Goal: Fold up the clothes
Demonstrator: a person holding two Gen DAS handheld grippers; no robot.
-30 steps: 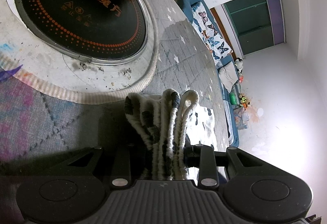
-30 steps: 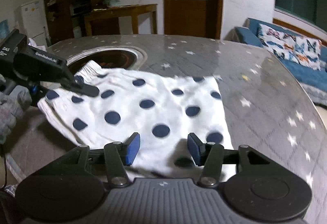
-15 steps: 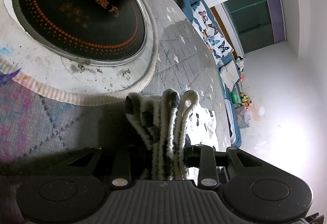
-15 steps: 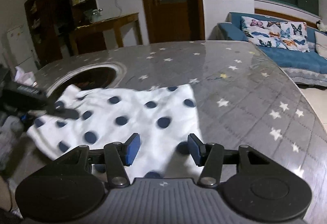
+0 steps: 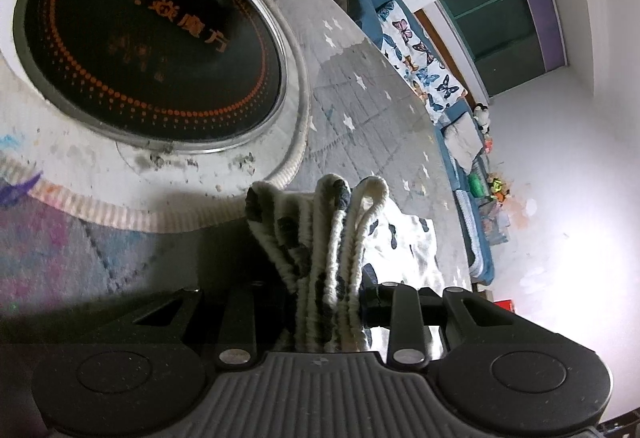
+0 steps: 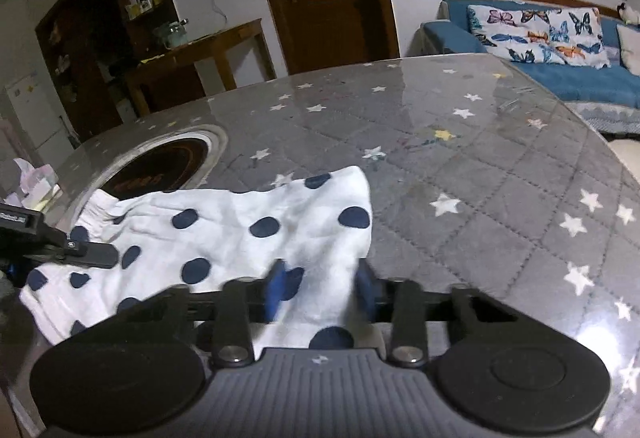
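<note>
Grey starred surface (image 6: 500, 174): my left tongs (image 5: 320, 278) clamp the dotted garment's (image 6: 240, 230) bunched waistband, my right tongs (image 6: 320, 288) are closing around its hem, seemingly mid-fold; next, carry edge to edge.

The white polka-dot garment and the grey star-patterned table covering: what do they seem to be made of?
White garment with navy dots: soft woven or knit fabric, matte; it wrinkles and bunches at its ribbed edge. Grey star-patterned table covering: apparently quilted cloth under a glossy clear layer, judging by stitch lines and reflections.
</note>
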